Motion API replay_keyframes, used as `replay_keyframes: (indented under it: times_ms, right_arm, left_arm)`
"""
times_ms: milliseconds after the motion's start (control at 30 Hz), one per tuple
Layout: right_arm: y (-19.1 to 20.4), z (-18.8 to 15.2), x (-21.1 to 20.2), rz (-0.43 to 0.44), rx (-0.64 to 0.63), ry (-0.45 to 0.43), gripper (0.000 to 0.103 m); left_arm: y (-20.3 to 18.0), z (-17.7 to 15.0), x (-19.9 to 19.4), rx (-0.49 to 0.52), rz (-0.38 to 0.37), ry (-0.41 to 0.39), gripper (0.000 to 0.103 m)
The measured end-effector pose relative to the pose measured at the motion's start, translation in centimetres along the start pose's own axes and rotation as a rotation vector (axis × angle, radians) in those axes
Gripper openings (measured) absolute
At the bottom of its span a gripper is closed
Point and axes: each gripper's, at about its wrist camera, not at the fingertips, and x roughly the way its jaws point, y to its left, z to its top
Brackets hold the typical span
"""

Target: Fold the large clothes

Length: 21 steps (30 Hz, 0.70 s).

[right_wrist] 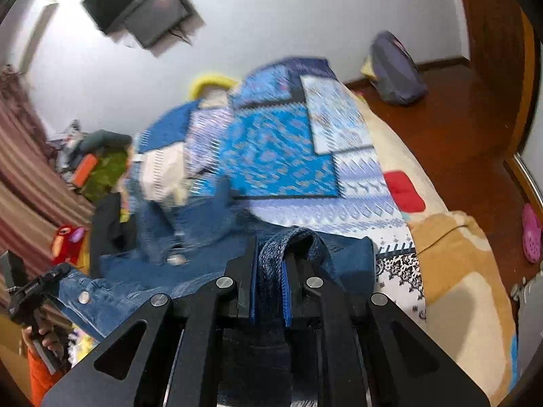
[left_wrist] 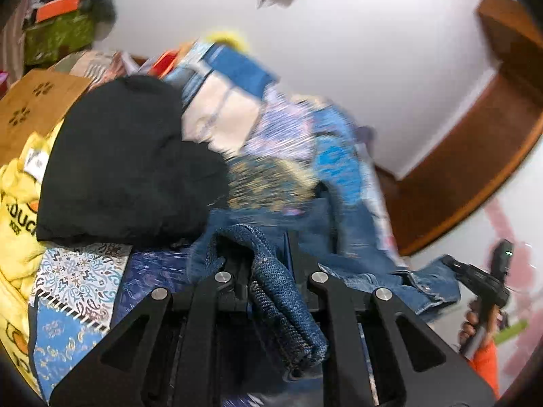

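Note:
A blue denim jacket (left_wrist: pixel 356 234) hangs stretched between both grippers above the bed. My left gripper (left_wrist: pixel 268 271) is shut on a thick knit-lined edge of the jacket (left_wrist: pixel 281 305), which folds over its fingers. My right gripper (right_wrist: pixel 271 271) is shut on another folded edge of the same jacket (right_wrist: pixel 292 237); the jacket body with metal buttons (right_wrist: pixel 135 271) spreads to the left. The right gripper shows at the right in the left wrist view (left_wrist: pixel 482 281), and the left gripper shows at the left in the right wrist view (right_wrist: pixel 34 288). Both views are motion-blurred.
A bed with a blue patterned patchwork cover (right_wrist: pixel 281 156) lies below. A black garment (left_wrist: pixel 125 162) and a yellow garment (left_wrist: pixel 17 196) are piled on the left. A wooden floor (right_wrist: pixel 458 129), a grey bag (right_wrist: pixel 397 68) and pink shoes (right_wrist: pixel 531 234) are to the right.

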Motion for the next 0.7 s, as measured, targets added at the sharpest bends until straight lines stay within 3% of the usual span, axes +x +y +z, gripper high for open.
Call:
replay_keyframes:
  times_ms: [100, 200, 300, 400, 533, 567, 600, 700]
  right_arm:
    - [-1.4, -0.2, 2.8, -0.021, 0.004, 0.048, 0.01]
    - [-2.4, -0.8, 4.6, -0.044, -0.02, 0.109, 0.01]
    - [-2.9, -1.5, 5.7, -0.068, -0.051, 0.22, 0.014]
    - [-2.3, -2.3, 5.4, -0.113, -0.107, 0.301, 0.021]
    - [-0.4, -2.7, 2.2, -0.231, -0.232, 0.275, 0.042]
    - [-0.1, -2.8, 1.2, -0.271, -0.256, 0.248, 0.05]
    - [0.3, -2.9, 0.3, -0.293, -0.27, 0.221, 0.054]
    - [1.4, -3.7, -2.8, -0.29, -0.291, 0.161, 0.055]
  left_arm:
    - [2.1, -0.3, 4.7, -0.035, 0.041, 0.075, 0.014]
    - [3.8, -1.3, 7.5, -0.064, 0.033, 0.132, 0.017]
    - [4.5, -2.1, 8.4, -0.057, 0.007, 0.171, 0.018]
    - [3.8, -2.3, 7.9, 0.02, 0.014, 0.208, 0.021]
    - [1.6, -2.6, 5.9, 0.165, 0.084, 0.232, 0.026]
    - [1.0, -2.8, 5.0, 0.201, 0.104, 0.225, 0.031]
    - [0.7, -3.0, 4.3, 0.218, 0.124, 0.216, 0.044]
    - [-0.3, -3.6, 1.6, 0.259, 0.165, 0.146, 0.052]
